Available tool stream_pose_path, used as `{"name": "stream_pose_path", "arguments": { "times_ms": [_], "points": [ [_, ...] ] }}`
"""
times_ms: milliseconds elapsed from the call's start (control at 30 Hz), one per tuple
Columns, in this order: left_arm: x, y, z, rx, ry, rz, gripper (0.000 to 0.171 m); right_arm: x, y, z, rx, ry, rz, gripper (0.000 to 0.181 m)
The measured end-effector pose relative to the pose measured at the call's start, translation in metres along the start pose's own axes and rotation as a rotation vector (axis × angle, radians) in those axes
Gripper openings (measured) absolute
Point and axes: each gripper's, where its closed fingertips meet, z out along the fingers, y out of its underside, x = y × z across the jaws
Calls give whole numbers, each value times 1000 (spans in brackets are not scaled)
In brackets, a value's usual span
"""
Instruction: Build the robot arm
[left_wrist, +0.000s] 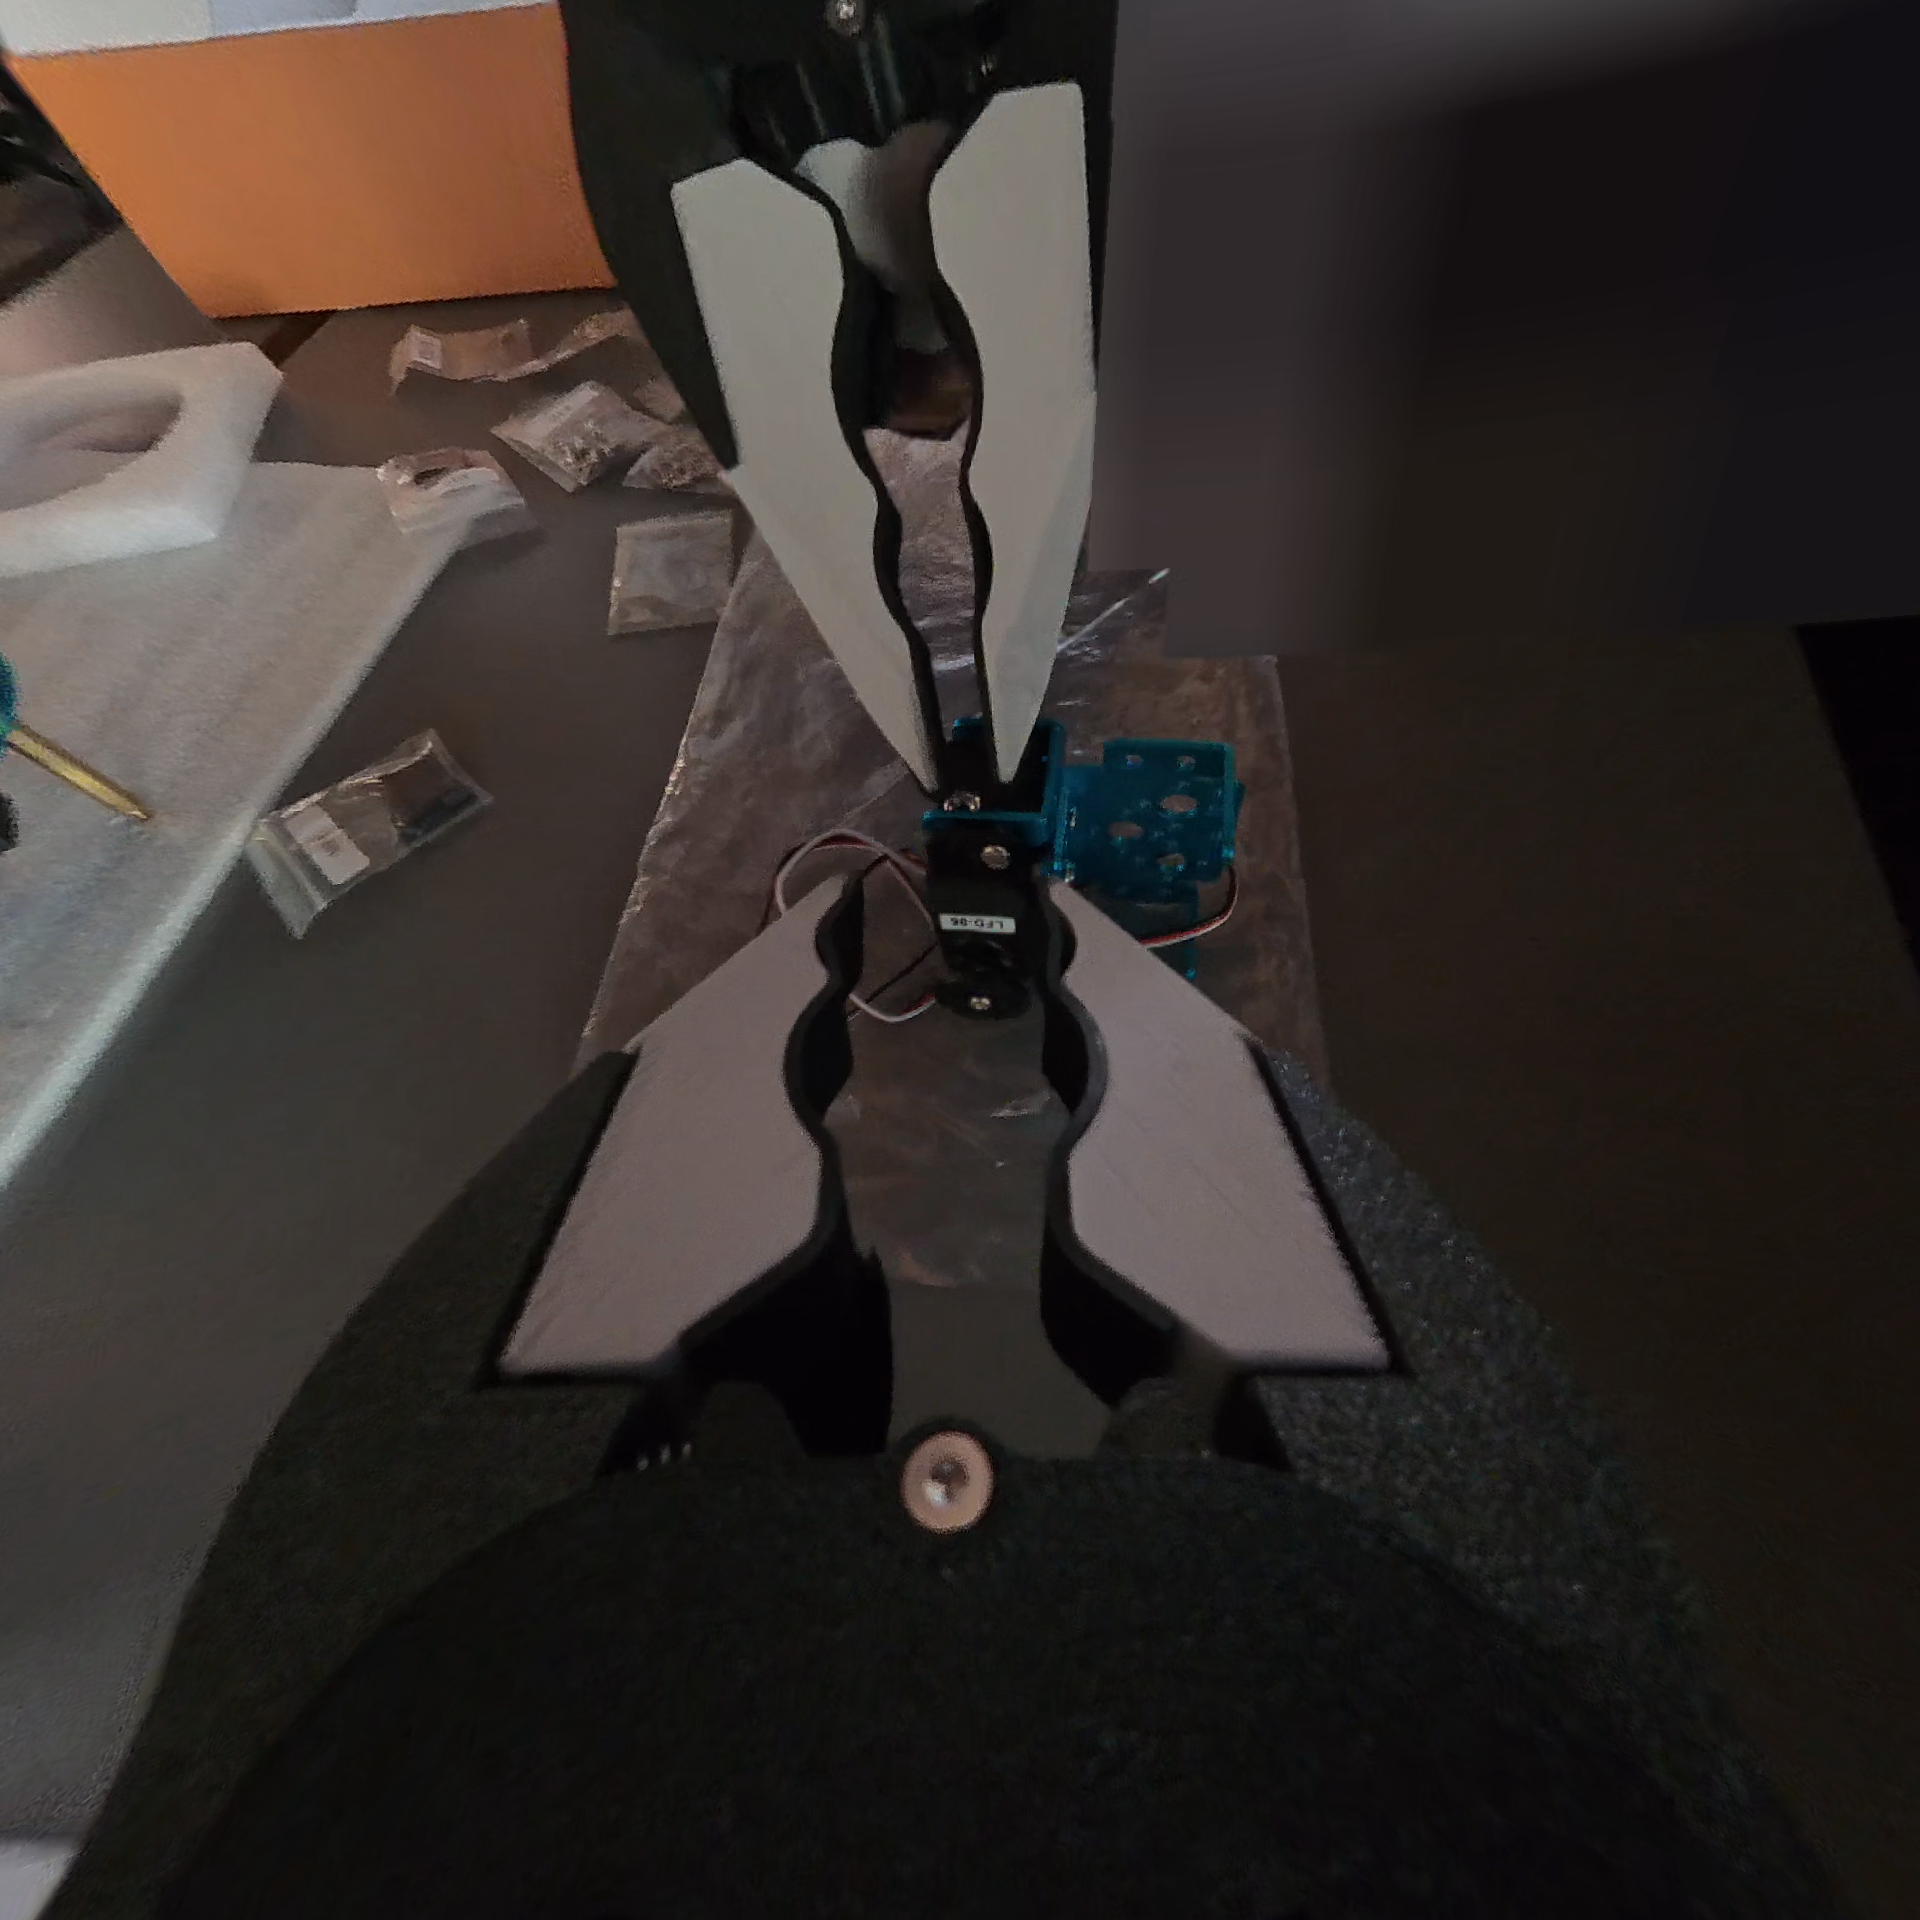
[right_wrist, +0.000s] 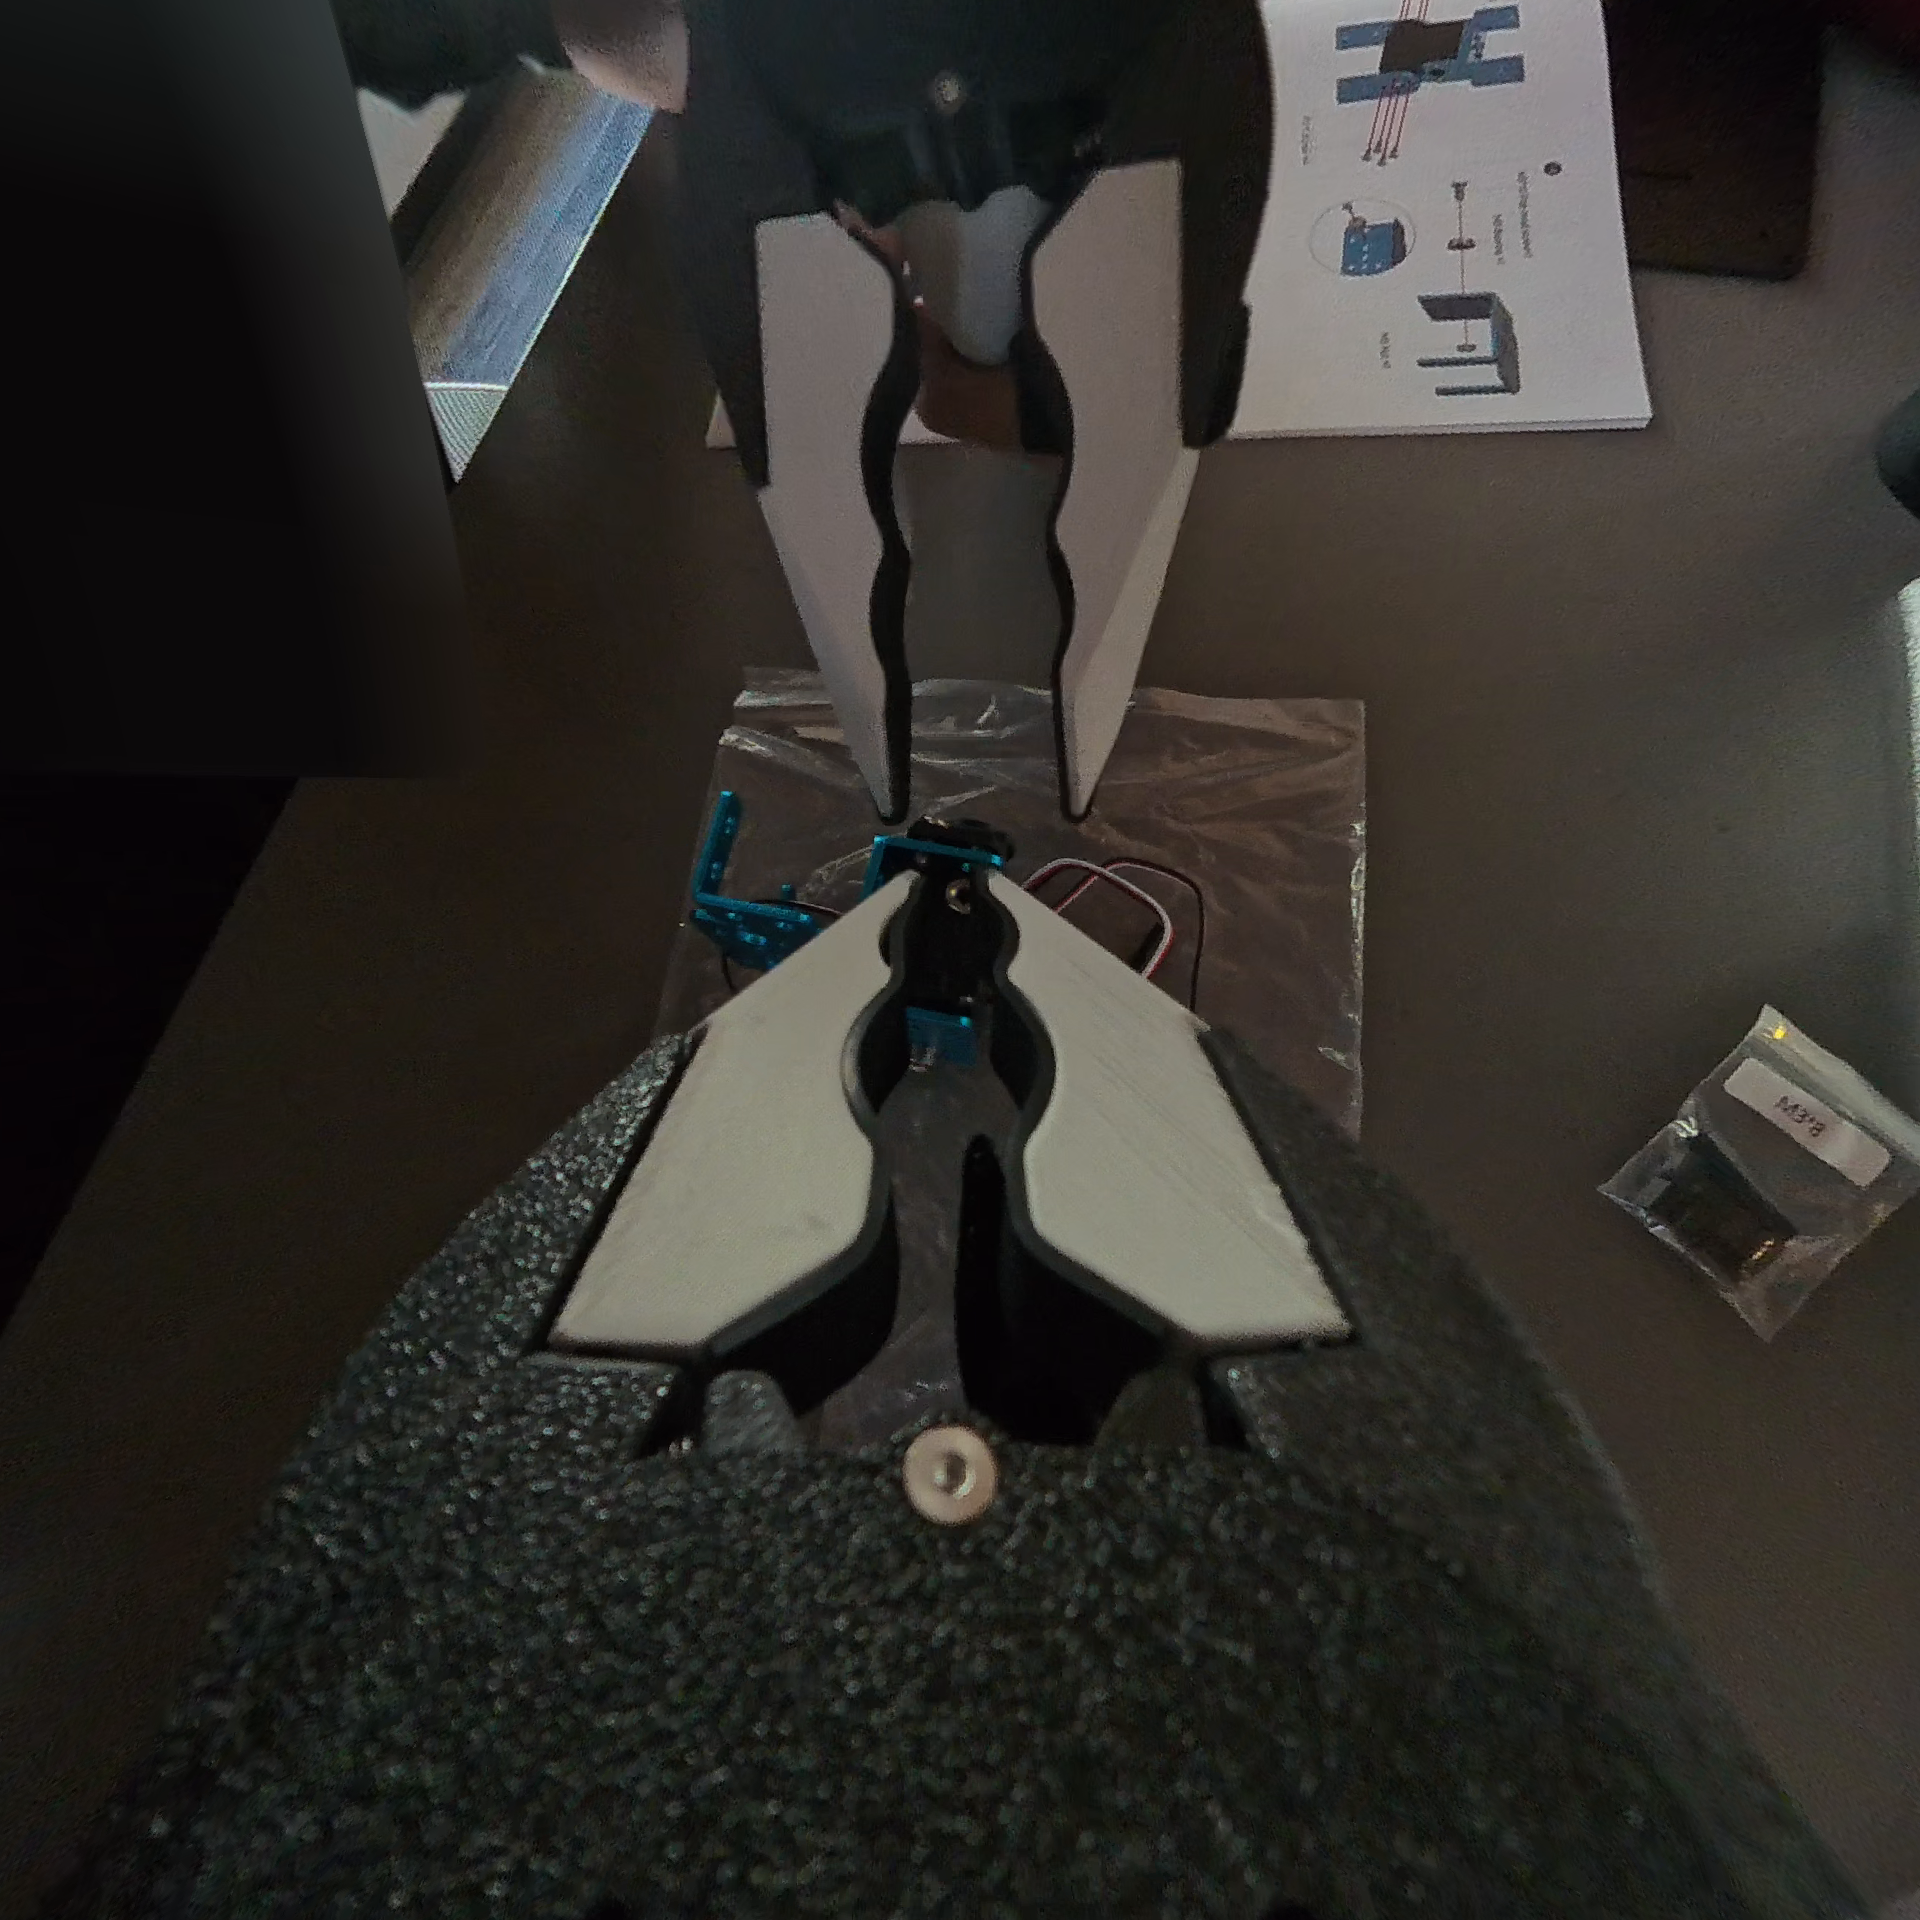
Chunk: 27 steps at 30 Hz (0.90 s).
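Only in left wrist view: orange box, white foam block, scatter of small clear bags on worktop; only in right wrist view: printed instruction sheet w/ blue diagrams, plus labelled bag. On left gripper, jaws wide apart, tips just beside black servo, not gripping; on right gripper, jaws pinched onto servo's blue-bracket end, all atop clear plastic sheet mid-worktop. White printed sticker on servo body.
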Motion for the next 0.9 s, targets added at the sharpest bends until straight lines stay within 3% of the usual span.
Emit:
{"name": "stream_pose_path", "arguments": {
  "times_ms": [133, 300, 700, 900],
  "points": [
    [5, 1, 5, 1, 132, -36, 31, 1, 1, 2, -14, 16, -16, 7],
    [8, -6, 8, 28, 185, -2, 27, 3, 4, 3, -37, 21, -4, 7],
    [7, -7, 1, 71, 157, -28, 25, -5, 3, 0, -8, -56, 14, 1],
    [-5, -8, -5, 81, 116, -50, 3, -6, 1, 2, 9, -62, -12, 2]
  ]
}}
